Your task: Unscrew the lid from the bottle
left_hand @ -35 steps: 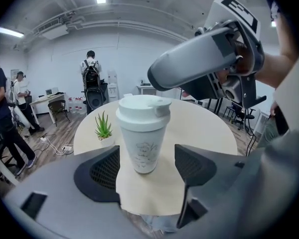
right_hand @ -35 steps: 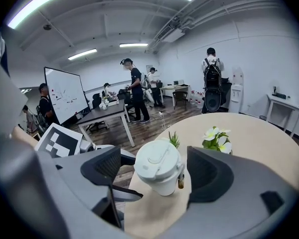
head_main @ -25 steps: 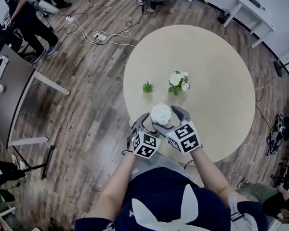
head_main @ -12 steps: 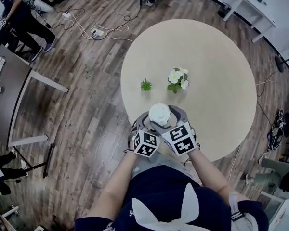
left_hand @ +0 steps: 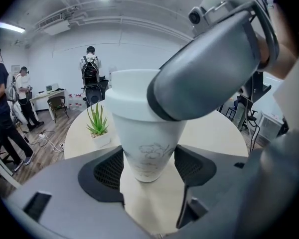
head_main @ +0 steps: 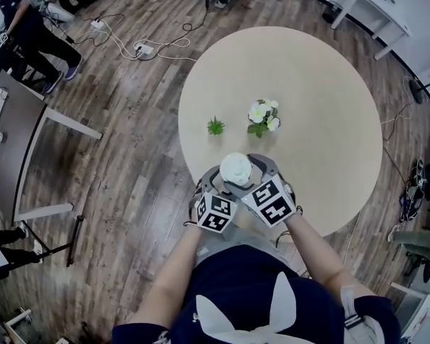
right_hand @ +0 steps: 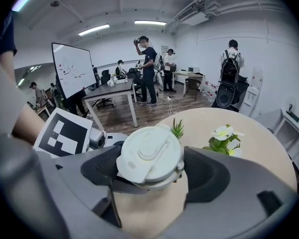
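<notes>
1. A small green plant (head_main: 216, 127) stands on the table (head_main: 322, 120). It is beyond the bottle and to its left, well apart from it.
2. The left gripper (left_hand: 149, 169) reaches the bottle from the person's side. Its jaws stand partly apart and clamp the lower part of the bottle's body, with one dark pad pressed against each side.
3. The bottle (left_hand: 145, 128) is white and narrows toward its base, with a faint drawing on its wall. It is upright, at the edge of the table nearest the person. Whether its base rests on the table cannot be told.
4. The lid (right_hand: 150, 156) is white and round, with a raised flap on top, and sits on the bottle's mouth.
5. The right gripper (right_hand: 152, 171) reaches over the bottle's top. Its jaws stand wide and have just been closing, with the lid between them and a pad against the rim on either side.
6. A white-flowered plant (head_main: 264, 117) stands beyond the bottle, slightly to its right and apart from it.
</notes>
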Demonstrator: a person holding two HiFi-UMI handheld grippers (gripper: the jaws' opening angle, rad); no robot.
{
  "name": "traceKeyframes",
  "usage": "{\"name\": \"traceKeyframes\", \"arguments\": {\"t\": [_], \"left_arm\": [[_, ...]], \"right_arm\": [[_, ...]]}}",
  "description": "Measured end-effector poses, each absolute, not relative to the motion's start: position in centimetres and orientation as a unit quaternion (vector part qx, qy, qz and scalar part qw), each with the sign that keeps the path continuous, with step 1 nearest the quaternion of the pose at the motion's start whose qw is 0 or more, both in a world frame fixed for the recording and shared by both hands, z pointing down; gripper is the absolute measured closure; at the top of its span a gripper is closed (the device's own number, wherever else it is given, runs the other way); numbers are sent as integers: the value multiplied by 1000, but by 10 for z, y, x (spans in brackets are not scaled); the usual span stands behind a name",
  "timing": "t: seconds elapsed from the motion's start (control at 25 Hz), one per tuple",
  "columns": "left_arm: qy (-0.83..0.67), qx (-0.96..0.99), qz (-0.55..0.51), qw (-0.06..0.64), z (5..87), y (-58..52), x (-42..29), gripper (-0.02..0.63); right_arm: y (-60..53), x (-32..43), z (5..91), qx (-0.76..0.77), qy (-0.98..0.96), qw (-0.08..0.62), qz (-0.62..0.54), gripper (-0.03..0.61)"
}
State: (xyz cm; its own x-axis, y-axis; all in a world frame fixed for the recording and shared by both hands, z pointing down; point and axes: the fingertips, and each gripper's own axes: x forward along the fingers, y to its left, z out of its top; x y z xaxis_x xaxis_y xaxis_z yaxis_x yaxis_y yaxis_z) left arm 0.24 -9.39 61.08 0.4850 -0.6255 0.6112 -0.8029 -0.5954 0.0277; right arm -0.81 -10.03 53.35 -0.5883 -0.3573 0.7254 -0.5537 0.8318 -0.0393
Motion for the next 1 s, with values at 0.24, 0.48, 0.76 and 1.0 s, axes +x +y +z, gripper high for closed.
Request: {"name": "traceKeyframes", "arguments": {"t": [0.24,0.48,0.76,1.0], "left_arm": [[-420,847,283,161,612,-93,3,287],[-416,848,283,165,611,-94,3,288],[-412,849,285,169,613,-92,2,288],[-408,849,288,173,614,-92,2,288]], "right_arm": [[-98,-9,536,212,-884,400,115,184],[-97,-8,538,145,-880,444,89,184],[-94,-8,540,95,-874,471,65,184],[-93,-7,541,64,-873,481,50,184]]}}
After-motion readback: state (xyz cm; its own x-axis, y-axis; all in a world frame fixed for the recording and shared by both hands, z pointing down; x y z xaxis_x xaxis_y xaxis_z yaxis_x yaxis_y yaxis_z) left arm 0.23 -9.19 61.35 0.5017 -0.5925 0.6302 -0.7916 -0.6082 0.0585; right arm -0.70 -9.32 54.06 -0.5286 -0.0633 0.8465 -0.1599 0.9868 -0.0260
